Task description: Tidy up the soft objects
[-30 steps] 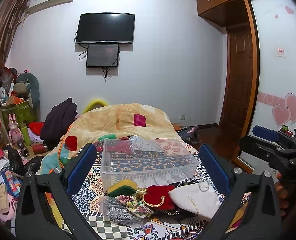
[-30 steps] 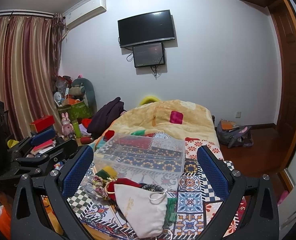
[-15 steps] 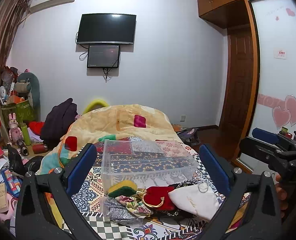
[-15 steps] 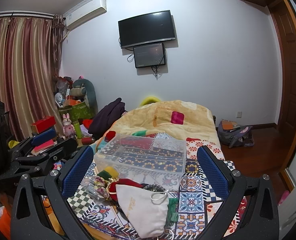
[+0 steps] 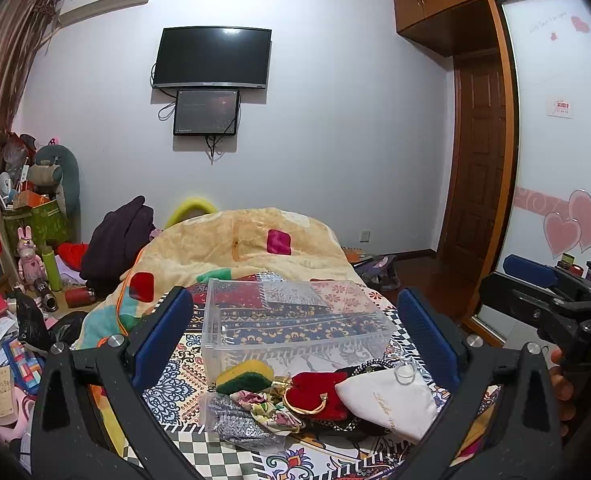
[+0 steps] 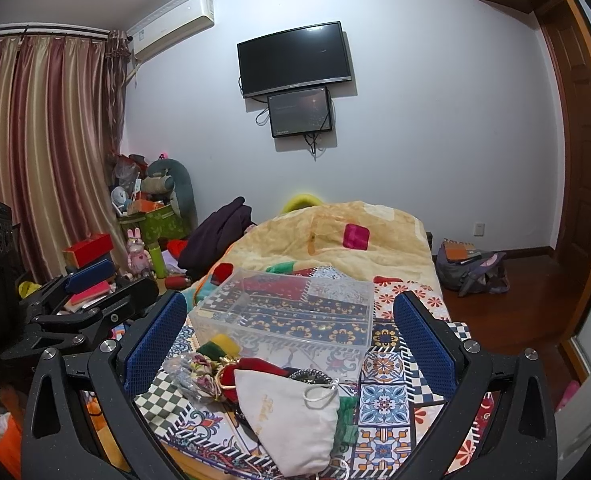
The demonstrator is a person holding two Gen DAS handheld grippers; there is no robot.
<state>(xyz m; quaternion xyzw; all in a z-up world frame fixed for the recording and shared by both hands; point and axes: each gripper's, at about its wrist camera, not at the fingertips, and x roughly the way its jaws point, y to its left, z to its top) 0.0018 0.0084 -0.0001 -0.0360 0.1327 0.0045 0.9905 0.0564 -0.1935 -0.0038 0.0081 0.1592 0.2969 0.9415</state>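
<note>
A pile of soft things lies on the patterned cloth (image 5: 175,376) in front of a clear plastic box (image 5: 295,320): a yellow-green sponge (image 5: 245,376), a floral scrunchie (image 5: 271,404), a silver glitter pouch (image 5: 231,420), a red velvet pouch (image 5: 319,390) and a white drawstring bag (image 5: 387,400). The box (image 6: 291,312) and white bag (image 6: 291,420) also show in the right wrist view. My left gripper (image 5: 295,328) is open and empty above the pile. My right gripper (image 6: 291,336) is open and empty, also above it.
The cloth lies at the foot of a bed with a yellow quilt (image 5: 255,248). Clutter, boxes and toys (image 5: 27,256) fill the floor at left. A bag (image 6: 471,268) sits on the wooden floor at right. A TV (image 5: 211,58) hangs on the far wall.
Both views have shifted very slightly; the pile and the box stay where they were. Both grippers stay open.
</note>
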